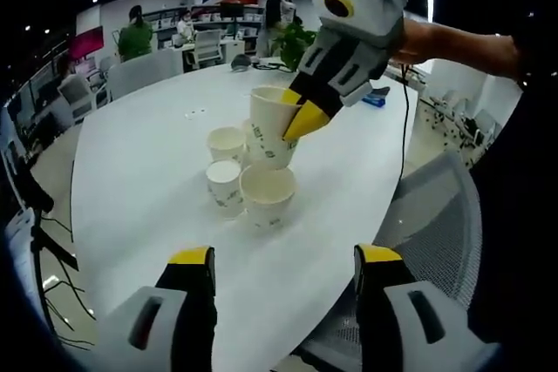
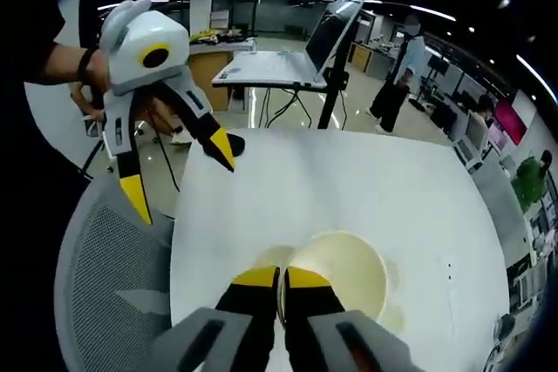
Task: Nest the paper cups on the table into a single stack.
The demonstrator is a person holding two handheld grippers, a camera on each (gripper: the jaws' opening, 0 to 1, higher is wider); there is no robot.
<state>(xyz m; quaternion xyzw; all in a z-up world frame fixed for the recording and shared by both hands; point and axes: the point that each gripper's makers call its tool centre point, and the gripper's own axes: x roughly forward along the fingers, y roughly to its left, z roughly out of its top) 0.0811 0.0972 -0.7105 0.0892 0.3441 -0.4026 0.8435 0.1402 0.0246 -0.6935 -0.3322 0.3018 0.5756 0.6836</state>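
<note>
Item: paper cups. One cup [image 1: 272,128] was held tilted above the tabletop [image 1: 139,172], its rim pinched between the closed jaws of the right gripper [image 1: 296,111]. Three more cups [image 1: 244,182] stood grouped directly beneath it, mid-table, well apart from every edge. The left gripper [image 1: 283,259] hovered at the near edge, jaws spread and holding nothing. A mesh chair [image 1: 440,224] stood beside that edge.
</note>
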